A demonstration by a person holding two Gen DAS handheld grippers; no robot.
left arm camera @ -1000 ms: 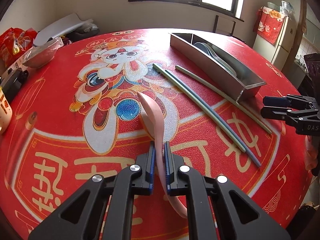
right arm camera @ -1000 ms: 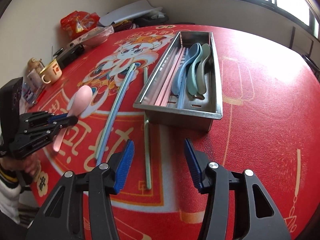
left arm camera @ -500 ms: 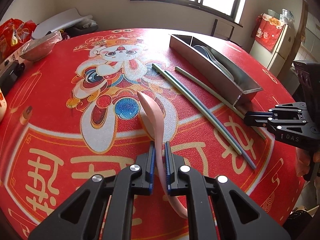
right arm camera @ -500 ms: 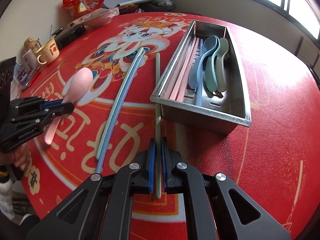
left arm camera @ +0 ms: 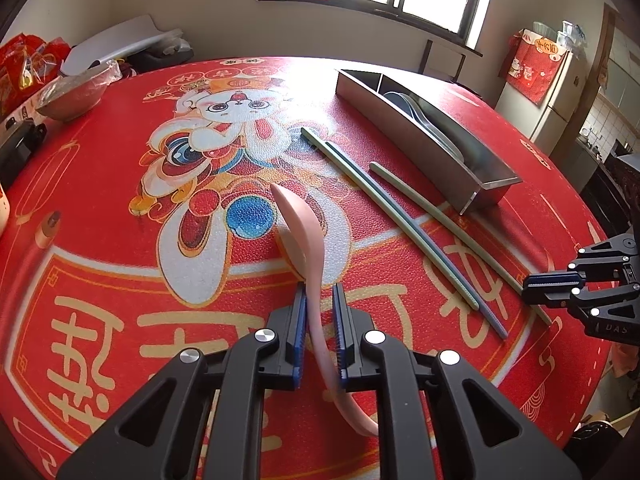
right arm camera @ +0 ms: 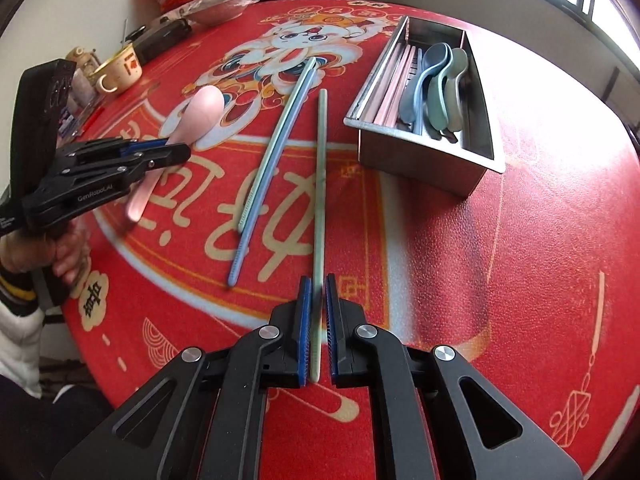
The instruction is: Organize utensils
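Right claw (right arm camera: 316, 320) clamps the near end of a green chopstick (right arm camera: 320, 184), apparently lying flat; its long axis points just left of the steel tray (right arm camera: 478, 152). Left claw (left arm camera: 319, 328), farther off, grips a pink spoon (left arm camera: 298, 220).

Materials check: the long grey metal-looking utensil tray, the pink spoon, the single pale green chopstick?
Long grey utensil tray: likely stainless steel, brushed; dull sheen, folded rim. Pink spoon: probably plastic or silicone, matte; uniform colour, no glare. Pale green chopstick: likely matte plastic too; hard to confirm.
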